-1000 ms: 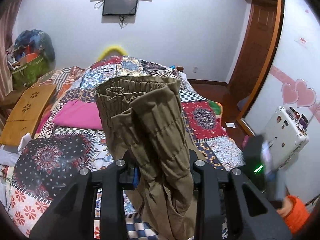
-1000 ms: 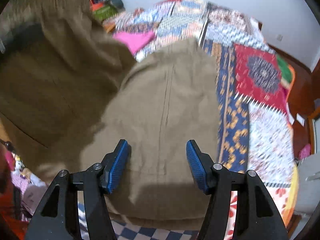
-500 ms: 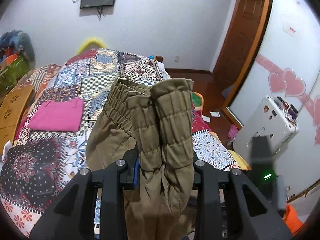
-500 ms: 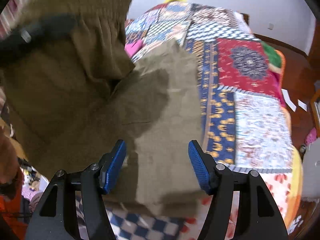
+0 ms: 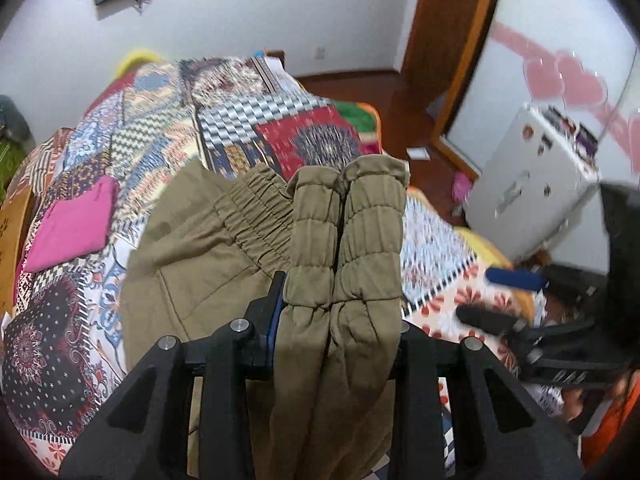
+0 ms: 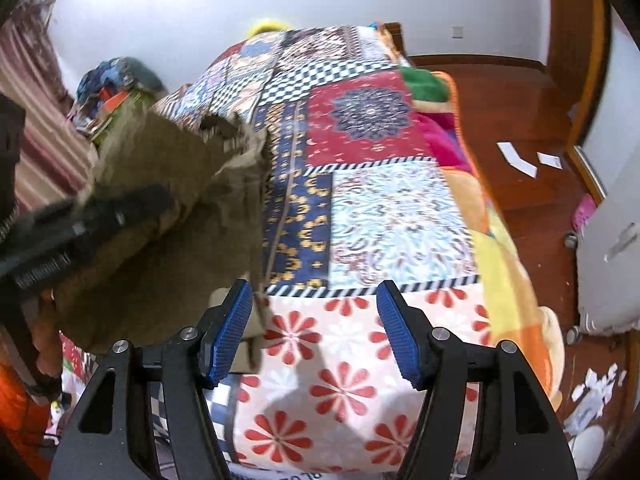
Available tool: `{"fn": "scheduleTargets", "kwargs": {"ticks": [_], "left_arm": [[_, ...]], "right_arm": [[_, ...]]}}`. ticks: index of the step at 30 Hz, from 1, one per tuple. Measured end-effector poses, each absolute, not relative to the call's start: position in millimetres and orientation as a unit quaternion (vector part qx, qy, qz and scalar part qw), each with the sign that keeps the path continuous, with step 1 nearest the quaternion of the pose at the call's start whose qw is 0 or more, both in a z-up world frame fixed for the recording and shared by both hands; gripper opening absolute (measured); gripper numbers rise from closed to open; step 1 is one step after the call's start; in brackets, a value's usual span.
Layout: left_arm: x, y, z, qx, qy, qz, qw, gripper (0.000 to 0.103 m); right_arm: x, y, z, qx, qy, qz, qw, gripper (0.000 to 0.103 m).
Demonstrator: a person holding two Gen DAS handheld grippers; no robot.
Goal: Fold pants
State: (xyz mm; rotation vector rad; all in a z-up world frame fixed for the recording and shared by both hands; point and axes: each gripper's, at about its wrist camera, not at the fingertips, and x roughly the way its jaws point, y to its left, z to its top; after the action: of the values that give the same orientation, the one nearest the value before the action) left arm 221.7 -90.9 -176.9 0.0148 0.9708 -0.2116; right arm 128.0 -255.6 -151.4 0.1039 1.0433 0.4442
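Observation:
The olive-brown pants (image 5: 224,248) lie partly on the patchwork bed quilt (image 5: 248,120). My left gripper (image 5: 338,312) is shut on the two gathered leg cuffs and holds them up above the elastic waistband. The cuffs hide the gripper's right fingertip. In the right wrist view the pants (image 6: 168,208) sit at the left of the bed, with the left gripper blurred over them. My right gripper (image 6: 316,332) is open and empty above the flowered front part of the quilt (image 6: 344,380), just right of the pants' edge. It also shows in the left wrist view (image 5: 516,280).
A folded pink garment (image 5: 72,224) lies on the bed's left side. A white case (image 5: 532,184) stands on the wooden floor at the right, below a mirrored door. Paper scraps (image 6: 520,160) lie on the floor. A pile of bags (image 6: 116,84) is at the far left.
My left gripper has carried the cuffs forward over the waistband. My right gripper has moved right, off the pants, and is now above bare quilt.

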Motion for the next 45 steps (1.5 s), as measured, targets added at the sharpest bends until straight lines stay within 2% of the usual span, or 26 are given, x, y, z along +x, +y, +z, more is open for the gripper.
{"fn": "scheduleTargets", "kwargs": {"ticks": [3, 7, 8, 13, 22, 25, 33, 37, 45], "left_arm": [[221, -99, -188, 0.021, 0.489, -0.103, 0.866, 0.033], [216, -101, -192, 0.001, 0.501, -0.120, 0.857, 0.068], [214, -100, -192, -0.005, 0.499, -0.122, 0.858, 0.071], [201, -95, -179, -0.008, 0.487, -0.129, 0.864, 0.073], [178, -44, -136, -0.028, 0.423, -0.099, 0.901, 0.096], [188, -9, -142, -0.042, 0.430, -0.050, 0.901, 0.096], [222, 66, -202, -0.050, 0.485, 0.045, 0.872, 0.096], [227, 70, -229, -0.065, 0.504, 0.032, 0.861, 0.096], [218, 68, -238, -0.074, 0.497, 0.018, 0.864, 0.096]], "right_arm": [[128, -266, -148, 0.059, 0.488, 0.200, 0.848, 0.061], [127, -270, -145, 0.067, 0.482, 0.197, 0.851, 0.061], [128, -270, -145, 0.068, 0.481, 0.197, 0.852, 0.061], [128, -259, -141, 0.057, 0.475, 0.202, 0.854, 0.061], [126, -241, -128, 0.049, 0.462, 0.221, 0.858, 0.061], [123, -228, -130, 0.038, 0.463, 0.227, 0.856, 0.067], [112, -203, -163, 0.000, 0.512, 0.245, 0.823, 0.067], [110, -192, -188, -0.039, 0.543, 0.237, 0.805, 0.067], [138, -198, -204, -0.072, 0.548, 0.202, 0.809, 0.069]]}}
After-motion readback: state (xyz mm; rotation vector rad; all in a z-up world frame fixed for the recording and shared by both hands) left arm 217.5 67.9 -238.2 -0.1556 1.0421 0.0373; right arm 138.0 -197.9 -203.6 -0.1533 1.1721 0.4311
